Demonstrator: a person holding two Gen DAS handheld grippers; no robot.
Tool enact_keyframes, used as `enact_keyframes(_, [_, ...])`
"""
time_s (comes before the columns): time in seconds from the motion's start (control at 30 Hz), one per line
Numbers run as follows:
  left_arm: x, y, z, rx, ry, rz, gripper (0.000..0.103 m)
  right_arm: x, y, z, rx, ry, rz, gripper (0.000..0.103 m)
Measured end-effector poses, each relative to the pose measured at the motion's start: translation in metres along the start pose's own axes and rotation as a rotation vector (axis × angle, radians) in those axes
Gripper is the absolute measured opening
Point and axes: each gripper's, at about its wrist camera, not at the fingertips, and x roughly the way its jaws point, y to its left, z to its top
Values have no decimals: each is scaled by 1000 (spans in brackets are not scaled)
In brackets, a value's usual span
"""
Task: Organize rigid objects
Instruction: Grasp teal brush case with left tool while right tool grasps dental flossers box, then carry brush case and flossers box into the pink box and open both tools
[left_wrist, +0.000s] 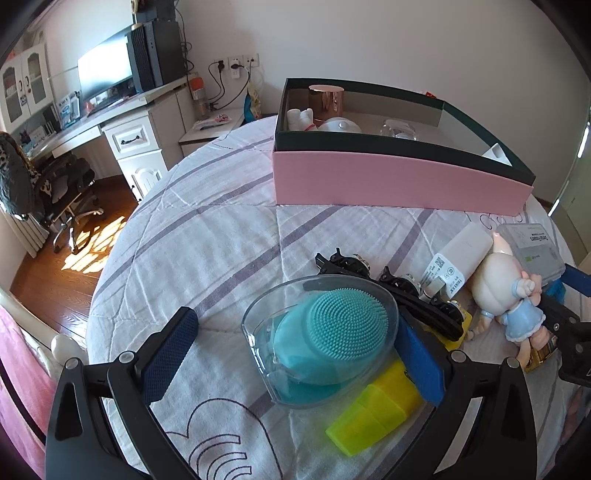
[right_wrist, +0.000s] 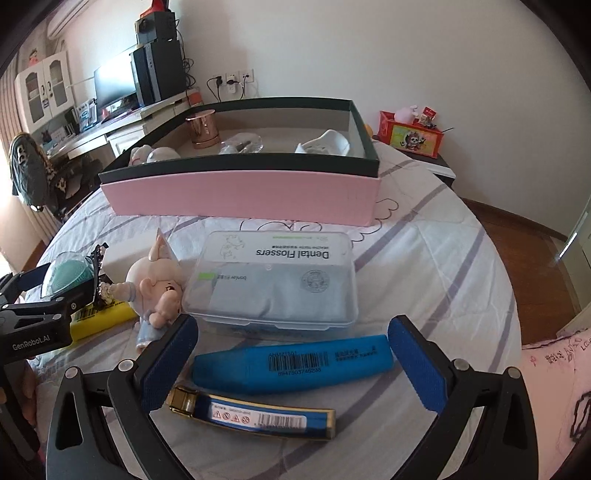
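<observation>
Straddling the clear case (left_wrist: 320, 341) with its teal brush, my left gripper (left_wrist: 295, 360) gapes wide. My right gripper (right_wrist: 291, 363) is spread around the blue highlighter (right_wrist: 291, 363).

yellow box (right_wrist: 99, 317) half hidden, label unreadable

Light: daylight is brightening the room, throwing sun patches on the wooden floor (left_wrist: 92, 251).
Edges: fisheye is bending walls; corners are darkening.
Focus: staying sharp.
</observation>
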Motion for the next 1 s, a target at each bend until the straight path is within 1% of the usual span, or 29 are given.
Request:
enact_keyframes(0.03, [1, 0, 0, -1, 2, -2, 103, 1, 1, 2, 1, -5, 8, 103])
enact_keyframes(0.1, [3, 0, 1, 3, 3, -2, 102, 8, 0, 9, 7, 17, 39, 103])
enact_keyframes(0.17, [2, 0, 1, 9, -1, -19, 98, 13, 0, 16, 4, 33, 54, 103])
enact_keyframes(0.2, [3, -1, 1, 13, 0, -29, 93, 14, 2, 19, -4, 30, 50, 103])
enact_keyframes(0.23, [3, -2, 1, 21, 0, -37, 85, 16, 4, 21, -18, 33, 48, 103])
enact_keyframes(0.27, [4, -4, 1, 29, -4, -42, 81, 21, 4, 24, -30, 46, 52, 103])
enact_keyframes(0.3, [2, -5, 1, 37, -10, -47, 71, 26, 3, 26, -26, 65, 58, 103])
enact_keyframes(0.33, [2, -6, 0, 43, -15, -48, 70, 29, 1, 28, -13, 70, 71, 103])
enact_keyframes(0.4, [0, -7, 0, 47, -19, -48, 70, 36, -1, 32, -6, 73, 105, 103])
enact_keyframes(0.5, [-3, -4, 0, 35, -33, -59, 70, 40, -1, 35, -24, 65, 122, 103])
enact_keyframes(0.63, [-9, -5, -1, 39, -54, -50, 70, 42, -3, 33, -19, 55, 133, 103])
enact_keyframes(0.83, [-24, -6, 5, 40, -93, -53, 70, 28, -9, 31, 14, -11, 159, 102])
enact_keyframes(1.0, [-36, -10, 15, 48, -127, -74, 70, 16, -10, 33, 29, -47, 174, 102])
